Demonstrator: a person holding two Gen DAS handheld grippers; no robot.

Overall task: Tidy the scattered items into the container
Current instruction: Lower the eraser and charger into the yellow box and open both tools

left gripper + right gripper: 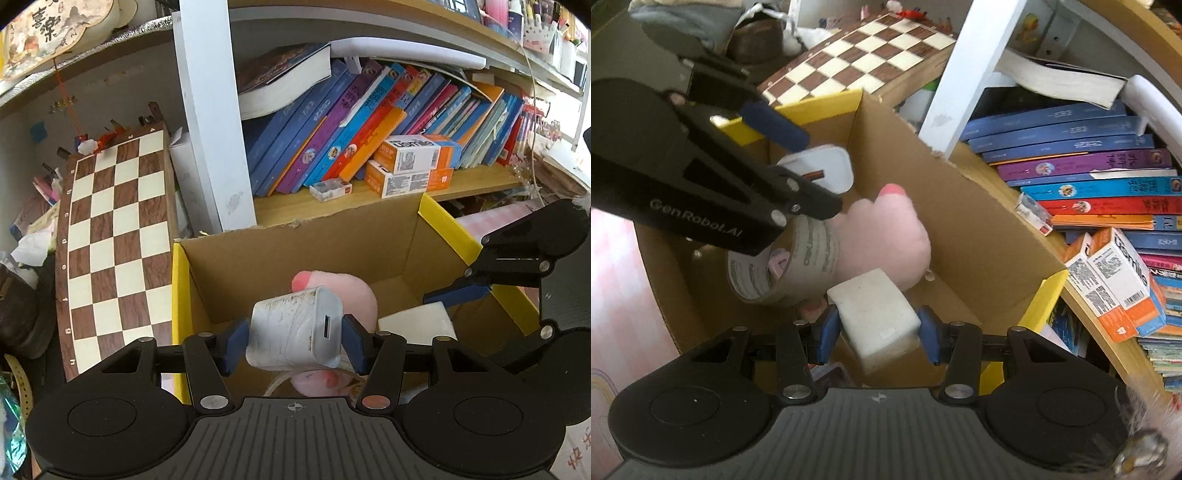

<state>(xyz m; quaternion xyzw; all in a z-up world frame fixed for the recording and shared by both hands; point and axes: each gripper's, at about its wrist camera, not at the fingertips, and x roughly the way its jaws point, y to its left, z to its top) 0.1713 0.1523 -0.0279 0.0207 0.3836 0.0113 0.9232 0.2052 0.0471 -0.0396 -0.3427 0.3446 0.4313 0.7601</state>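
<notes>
Above the open cardboard box at frame centre, the left gripper clamps a white USB charger and the right gripper clamps a white foam block. Already inside lie a pink plush toy and a tape roll; both held items seem left to drop.

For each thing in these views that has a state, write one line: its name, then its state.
left gripper: shut on charger
charger: held above box
right gripper: shut on white block
white block: held over box
cardboard box: open
pink plush: inside box
tape roll: inside box
</notes>
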